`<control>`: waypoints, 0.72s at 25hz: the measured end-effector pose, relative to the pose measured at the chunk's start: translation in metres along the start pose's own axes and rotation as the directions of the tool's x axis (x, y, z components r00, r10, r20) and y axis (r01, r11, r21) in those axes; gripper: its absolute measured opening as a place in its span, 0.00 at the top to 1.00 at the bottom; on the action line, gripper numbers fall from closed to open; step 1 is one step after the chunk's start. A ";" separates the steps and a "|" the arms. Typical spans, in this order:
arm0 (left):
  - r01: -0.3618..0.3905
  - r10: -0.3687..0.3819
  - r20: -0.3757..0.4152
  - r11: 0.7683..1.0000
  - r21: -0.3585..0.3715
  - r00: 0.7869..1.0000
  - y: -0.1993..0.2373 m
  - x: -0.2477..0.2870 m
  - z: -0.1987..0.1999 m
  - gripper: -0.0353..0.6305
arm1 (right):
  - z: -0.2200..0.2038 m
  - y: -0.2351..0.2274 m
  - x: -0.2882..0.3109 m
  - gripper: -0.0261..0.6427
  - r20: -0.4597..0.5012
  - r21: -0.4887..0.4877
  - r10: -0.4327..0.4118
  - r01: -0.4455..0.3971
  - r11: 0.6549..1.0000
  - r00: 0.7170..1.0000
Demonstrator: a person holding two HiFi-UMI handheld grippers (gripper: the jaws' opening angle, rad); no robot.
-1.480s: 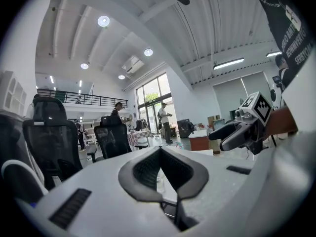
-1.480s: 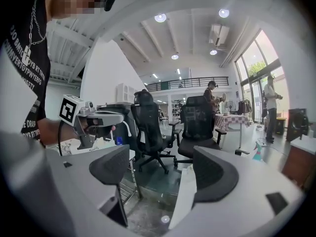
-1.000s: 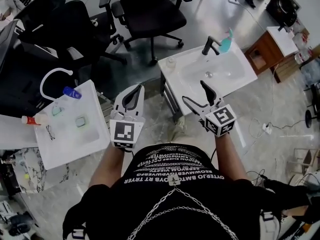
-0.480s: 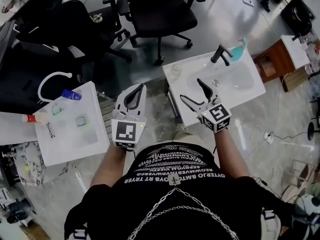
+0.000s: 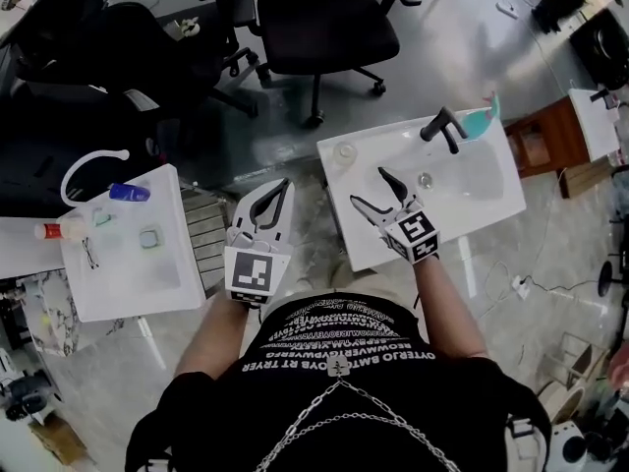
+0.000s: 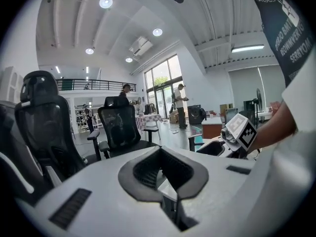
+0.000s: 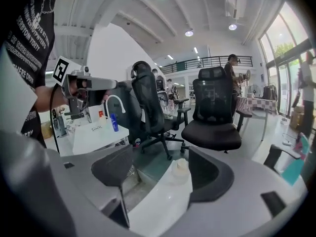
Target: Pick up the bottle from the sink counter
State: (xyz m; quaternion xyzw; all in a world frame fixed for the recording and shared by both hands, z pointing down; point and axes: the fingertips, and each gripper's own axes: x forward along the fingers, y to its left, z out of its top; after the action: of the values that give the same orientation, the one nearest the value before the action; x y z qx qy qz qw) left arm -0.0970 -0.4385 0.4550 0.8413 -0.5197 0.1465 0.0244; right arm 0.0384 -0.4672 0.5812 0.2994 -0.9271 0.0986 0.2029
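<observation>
Two jaws of right gripper [image 5: 368,187] wide (just narrowing, empty), left gripper [image 5: 276,187] closed, bottle [image 5: 344,152] ahead on counter [image 5: 360,240]

1. The head cam sits on my head and looks steeply down from well above. It fits in my left gripper [image 5: 282,183], right gripper [image 5: 368,187], the sink counter [image 5: 501,185] and the office chairs [image 5: 324,28].
2. The left gripper cam rides on that gripper and looks close along its jaws, roughly level, toward the chairs.
3. The right gripper cam does the same, aimed at the counter's corner and the bottle [image 7: 180,166].
4. Overlap: all three catch the chairs, each gripper cam spots the other gripper, and the head and right cams share the counter.
</observation>
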 end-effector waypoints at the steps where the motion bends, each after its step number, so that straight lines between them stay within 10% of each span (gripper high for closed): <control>1: -0.004 0.004 -0.007 1.000 -0.003 1.000 0.001 0.004 -0.002 0.94 | -0.004 -0.005 0.005 0.45 -0.008 0.001 0.007 -0.007 1.000 1.000; 18: -0.090 0.087 -0.123 0.996 -0.019 0.989 0.005 0.030 -0.039 0.94 | -0.072 -0.057 0.106 0.45 -0.096 -0.010 0.102 -0.103 0.995 0.990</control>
State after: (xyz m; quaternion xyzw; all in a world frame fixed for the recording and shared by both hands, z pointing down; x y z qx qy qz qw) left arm -0.0971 -0.4592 0.4996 0.8066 -0.5558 0.1921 0.0602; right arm 0.0168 -0.5450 0.6952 0.2447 -0.9312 0.1159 0.2439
